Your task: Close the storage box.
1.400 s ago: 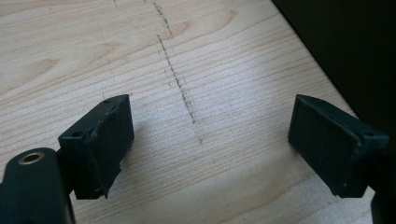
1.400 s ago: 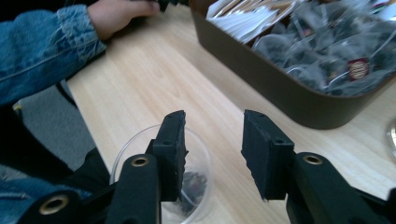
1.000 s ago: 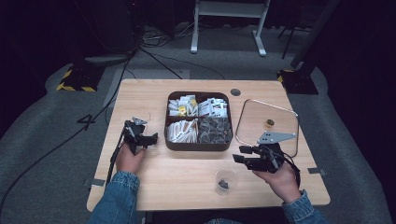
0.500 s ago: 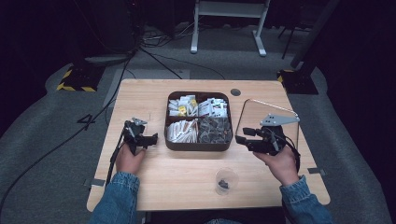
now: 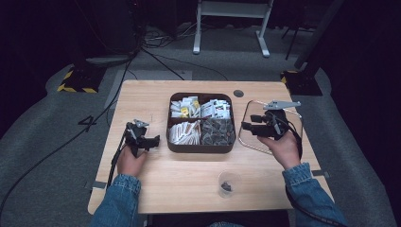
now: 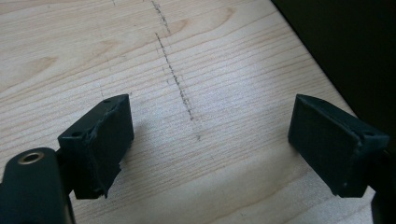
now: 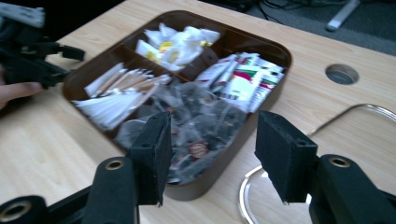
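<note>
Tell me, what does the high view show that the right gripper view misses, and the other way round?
The high view takes in the small clear cup of dark bits at the table's near edge, both denim sleeves and the floor cables. The right gripper view brings close the black pads of the right tongs, whose jaws have just been opening with nothing between them. Shared: the brown four-part tray of packets, the silver-rimmed clear plate, the table's round hole and the left tongs.
</note>
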A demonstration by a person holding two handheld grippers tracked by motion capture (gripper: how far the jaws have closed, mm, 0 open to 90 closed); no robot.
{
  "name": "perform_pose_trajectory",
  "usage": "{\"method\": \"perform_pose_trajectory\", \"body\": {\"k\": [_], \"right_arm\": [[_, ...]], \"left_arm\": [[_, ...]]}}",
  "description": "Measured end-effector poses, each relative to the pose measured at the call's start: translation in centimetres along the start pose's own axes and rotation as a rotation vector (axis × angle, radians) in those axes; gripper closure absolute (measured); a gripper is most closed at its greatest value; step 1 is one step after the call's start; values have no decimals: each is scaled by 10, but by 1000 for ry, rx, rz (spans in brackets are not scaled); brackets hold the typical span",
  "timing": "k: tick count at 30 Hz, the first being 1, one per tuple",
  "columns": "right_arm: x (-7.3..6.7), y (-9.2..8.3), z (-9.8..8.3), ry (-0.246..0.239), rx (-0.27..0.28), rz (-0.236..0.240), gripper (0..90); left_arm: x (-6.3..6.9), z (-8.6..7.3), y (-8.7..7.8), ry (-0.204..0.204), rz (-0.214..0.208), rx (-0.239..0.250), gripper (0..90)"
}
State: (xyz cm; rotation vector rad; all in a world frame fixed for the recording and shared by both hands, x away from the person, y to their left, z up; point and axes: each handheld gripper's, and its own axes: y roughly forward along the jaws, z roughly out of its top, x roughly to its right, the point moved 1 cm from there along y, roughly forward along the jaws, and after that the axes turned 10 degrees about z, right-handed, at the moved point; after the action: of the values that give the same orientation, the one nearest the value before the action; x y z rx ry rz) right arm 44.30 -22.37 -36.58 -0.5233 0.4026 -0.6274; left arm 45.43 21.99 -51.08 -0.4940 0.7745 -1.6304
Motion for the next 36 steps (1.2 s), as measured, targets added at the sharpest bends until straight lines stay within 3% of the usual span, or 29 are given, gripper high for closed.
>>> {"method": "perform_pose_trajectory", "body": {"k": [7, 18, 33, 36], "right_arm": [[34, 8, -1, 66, -7, -68, 438], [73, 14, -5, 138, -5, -167, 416], [120, 24, -22, 182, -78, -298, 414], [127, 26, -26, 211, -93, -306, 421]], "left_arm": [[0, 0, 0, 0, -1, 0, 145], [0, 0, 0, 1, -1, 1, 145], [0, 0, 0, 0, -1, 0, 145], [0, 0, 0, 0, -1, 0, 145]]}}
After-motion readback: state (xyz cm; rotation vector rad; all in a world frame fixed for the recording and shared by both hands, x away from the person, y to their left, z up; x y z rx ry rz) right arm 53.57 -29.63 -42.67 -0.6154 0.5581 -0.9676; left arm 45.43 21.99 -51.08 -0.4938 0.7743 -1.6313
